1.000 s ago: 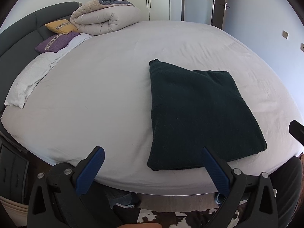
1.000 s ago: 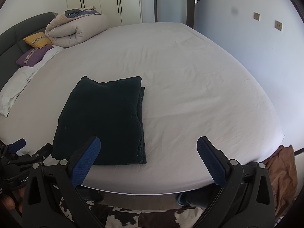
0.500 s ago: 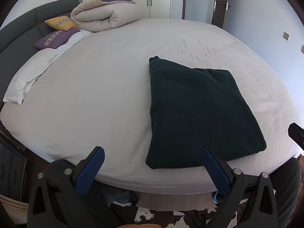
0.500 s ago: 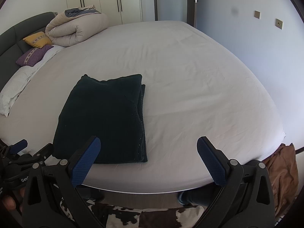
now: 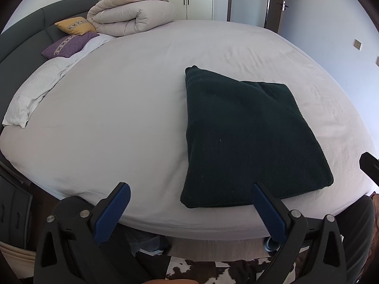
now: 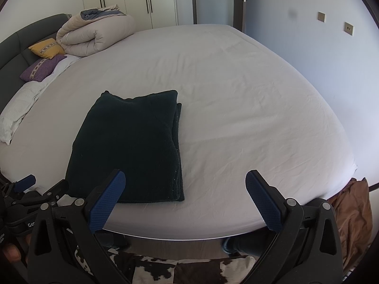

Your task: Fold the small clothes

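Blue-padded fingers (image 5: 113,210) of the left gripper (image 5: 189,210) are standing spread and empty, hovering off the bed (image 5: 118,118) edge. The right gripper (image 6: 184,201) is likewise spread, holding nothing. Just beyond both sets of fingertips the dark garment (image 6: 132,146) is lying flat as a layered rectangle, its stacked edges facing the right gripper's side. Judging by this, folding is looking complete, which would explain both grippers clearing the cloth.

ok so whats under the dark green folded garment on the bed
The dark green folded garment lies flat on the white bed sheet. Its own folded layers show at the right edge; anything beneath it is covered.
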